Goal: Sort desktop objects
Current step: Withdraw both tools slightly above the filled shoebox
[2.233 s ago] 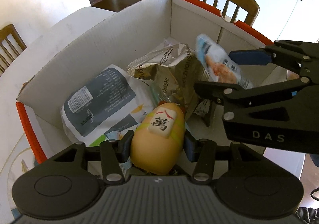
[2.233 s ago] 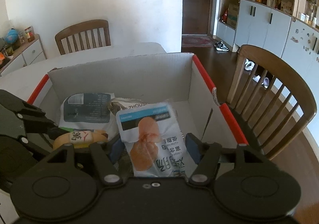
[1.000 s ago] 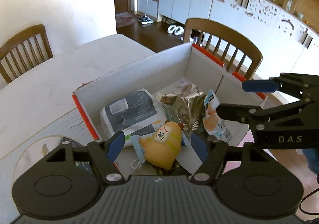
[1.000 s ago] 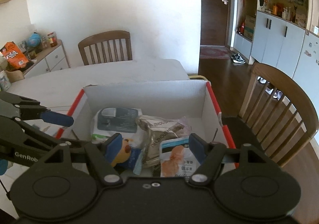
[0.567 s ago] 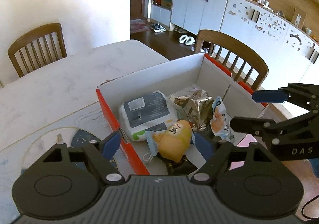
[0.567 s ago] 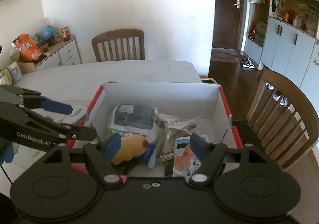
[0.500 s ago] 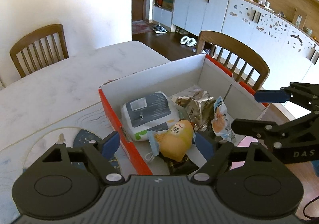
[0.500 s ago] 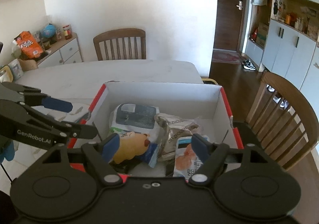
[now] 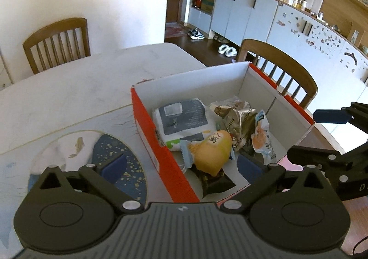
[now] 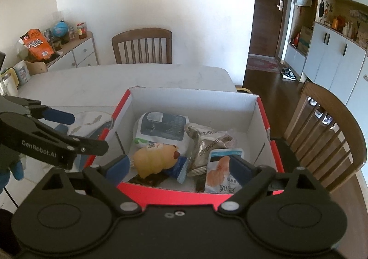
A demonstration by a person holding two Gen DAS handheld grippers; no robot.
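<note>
The left gripper point(image 9: 181, 165) was a matte black plastic linkage with blue finger pads point(image 9: 113, 165), silver pivot screws and a ribbed grey housing. The right gripper point(image 10: 180, 167), likewise black with blue pads, had a smooth housing. White lettering marked both side arms.

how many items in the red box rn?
5 visible in the red box: grey-label white pack at back left, crinkled foil bag back right, yellow toy front left, shrimp-print pouch front right, dark wrapper under the toy. More may be hidden underneath.
</note>
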